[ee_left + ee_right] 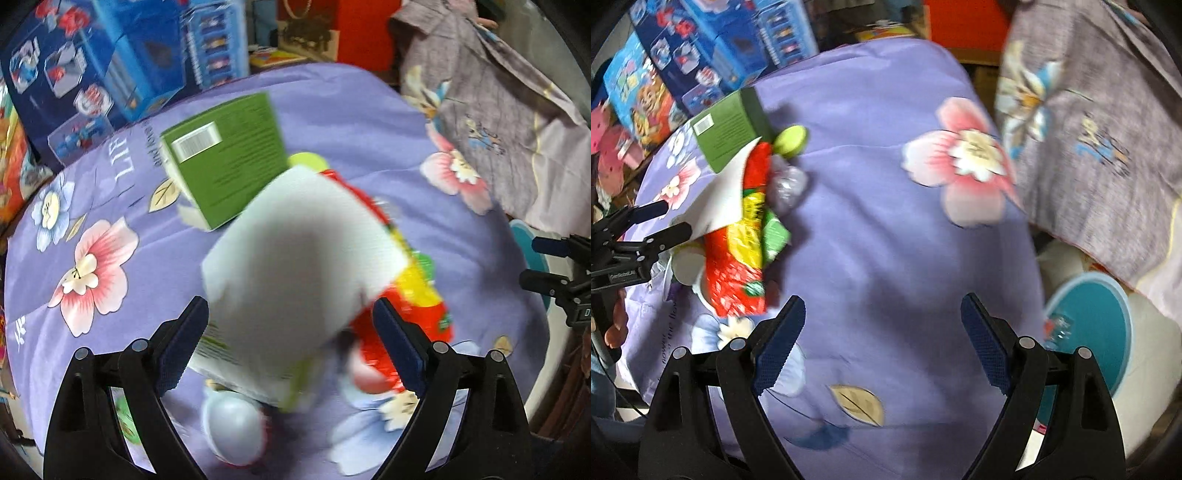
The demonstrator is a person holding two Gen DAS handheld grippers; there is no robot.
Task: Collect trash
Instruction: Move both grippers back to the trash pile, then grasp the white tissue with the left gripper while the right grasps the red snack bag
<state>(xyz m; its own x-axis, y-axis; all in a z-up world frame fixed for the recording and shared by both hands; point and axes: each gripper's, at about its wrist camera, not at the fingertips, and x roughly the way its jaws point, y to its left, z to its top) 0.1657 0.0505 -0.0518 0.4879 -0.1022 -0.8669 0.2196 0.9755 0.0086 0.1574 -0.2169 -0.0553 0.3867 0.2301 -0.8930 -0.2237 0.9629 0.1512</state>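
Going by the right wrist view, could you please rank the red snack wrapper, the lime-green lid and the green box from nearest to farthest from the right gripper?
Measured from the right gripper, whose jaws stand open over the purple cloth:
1. Red snack wrapper, lying just beyond the left finger, to the upper left.
2. Lime-green lid, farther up the cloth, past the wrapper's top end.
3. Green box, left of the lid, by the cloth's far edge.

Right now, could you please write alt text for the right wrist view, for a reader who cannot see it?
The open right gripper hangs empty over a purple flowered cloth. At the left lies a trash pile: green box, red wrapper, white paper, lime lid. At the lower right stands a white bin with a teal inside.
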